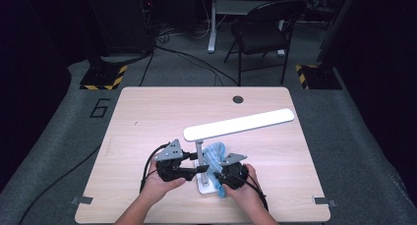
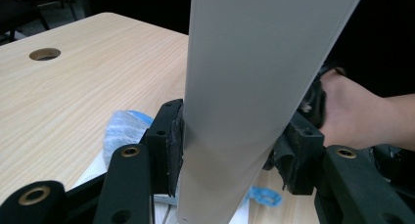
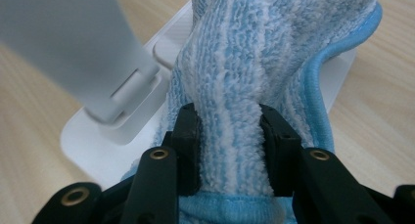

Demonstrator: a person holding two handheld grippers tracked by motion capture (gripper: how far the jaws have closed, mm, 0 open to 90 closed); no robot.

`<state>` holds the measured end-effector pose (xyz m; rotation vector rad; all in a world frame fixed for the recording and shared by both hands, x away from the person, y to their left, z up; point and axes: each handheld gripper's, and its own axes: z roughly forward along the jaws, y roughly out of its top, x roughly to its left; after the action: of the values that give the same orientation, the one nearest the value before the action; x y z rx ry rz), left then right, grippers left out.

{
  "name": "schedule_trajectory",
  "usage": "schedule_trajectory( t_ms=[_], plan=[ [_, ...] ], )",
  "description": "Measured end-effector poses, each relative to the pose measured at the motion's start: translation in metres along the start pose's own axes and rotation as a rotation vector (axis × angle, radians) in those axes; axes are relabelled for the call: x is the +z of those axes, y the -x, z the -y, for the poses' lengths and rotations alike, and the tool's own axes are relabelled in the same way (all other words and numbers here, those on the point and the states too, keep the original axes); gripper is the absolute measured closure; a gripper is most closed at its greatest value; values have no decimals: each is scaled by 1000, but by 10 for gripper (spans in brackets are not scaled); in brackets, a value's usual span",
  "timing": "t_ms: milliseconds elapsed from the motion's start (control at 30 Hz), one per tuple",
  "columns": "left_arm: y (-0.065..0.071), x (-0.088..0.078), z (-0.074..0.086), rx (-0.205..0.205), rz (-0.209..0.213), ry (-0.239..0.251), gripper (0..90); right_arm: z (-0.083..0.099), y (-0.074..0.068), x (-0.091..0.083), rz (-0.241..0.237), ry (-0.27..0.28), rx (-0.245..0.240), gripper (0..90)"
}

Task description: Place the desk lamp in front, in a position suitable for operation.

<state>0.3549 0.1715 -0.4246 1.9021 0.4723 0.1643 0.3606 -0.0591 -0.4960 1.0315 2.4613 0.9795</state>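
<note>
From above, the lamp (image 1: pixel 236 124) stands near the front of the desk (image 1: pixel 147 112), its long white head slanting right, with the left gripper (image 1: pixel 189 172) at its post and the right gripper (image 1: pixel 220 178) at its base. The left gripper view adds that the fingers (image 2: pixel 169 145) clamp the flat grey post on both sides. The right gripper view shows its fingers (image 3: pixel 188 141) pinching a bunched fold of the cloth (image 3: pixel 254 57), a fluffy blue-and-white striped rag with a blue hem, draped over the lamp's white base (image 3: pixel 93 145).
</note>
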Motion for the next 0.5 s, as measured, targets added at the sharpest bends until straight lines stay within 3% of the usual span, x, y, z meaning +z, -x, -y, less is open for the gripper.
schedule_trajectory(
  t_ms=[167,300,467,500],
  plan=[
    [0,0,0,0,2,2,506,-8,6,8,25,8,18,646],
    [-1,0,0,-1,4,1,506,-14,14,13,15,-10,22,645],
    [0,0,0,-3,8,0,505,-23,19,21,26,-16,61,645],
    [0,0,0,-3,7,0,505,-25,22,23,26,-13,43,645]
  ],
)
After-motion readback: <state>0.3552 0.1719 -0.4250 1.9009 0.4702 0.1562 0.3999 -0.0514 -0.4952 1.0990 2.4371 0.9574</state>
